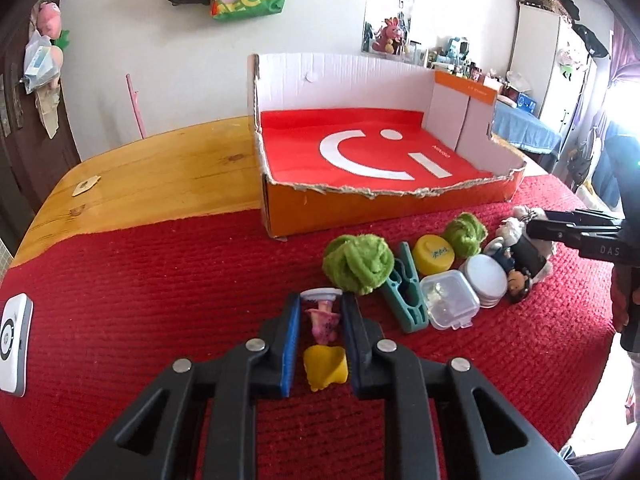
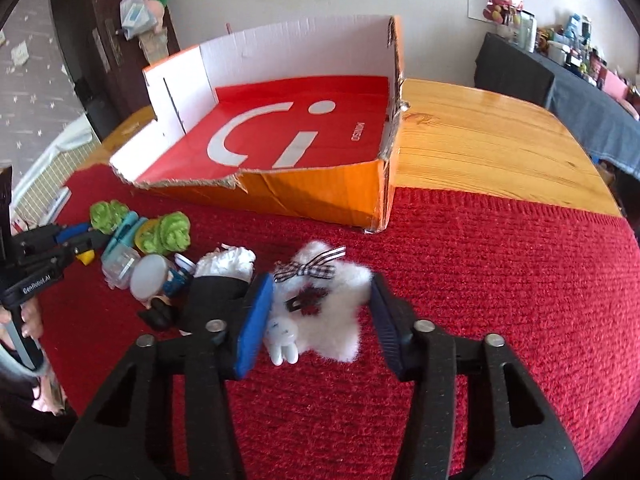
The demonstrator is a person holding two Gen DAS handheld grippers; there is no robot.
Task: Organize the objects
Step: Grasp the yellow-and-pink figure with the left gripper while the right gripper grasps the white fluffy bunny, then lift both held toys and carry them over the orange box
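An open orange cardboard box (image 1: 400, 204) with a red floor stands at the back of the red cloth; it also shows in the right wrist view (image 2: 320, 196). My left gripper (image 1: 320, 312) is open around a small pink figure (image 1: 322, 320), with a yellow piece (image 1: 325, 366) lying between its fingers. My right gripper (image 2: 320, 296) is open around a fluffy white plush star (image 2: 332, 312) with a checked bow and a small white rabbit charm (image 2: 282, 338). It shows from the side in the left wrist view (image 1: 532, 230).
A row of items lies on the cloth: two green yarn balls (image 1: 358, 262), a teal clip (image 1: 408, 292), a yellow cap (image 1: 434, 254), a clear plastic box (image 1: 450, 298), a round tin (image 1: 488, 278), a doll (image 1: 520, 280). A white device (image 1: 14, 344) lies far left. Bare wooden table (image 2: 500, 144) lies beyond.
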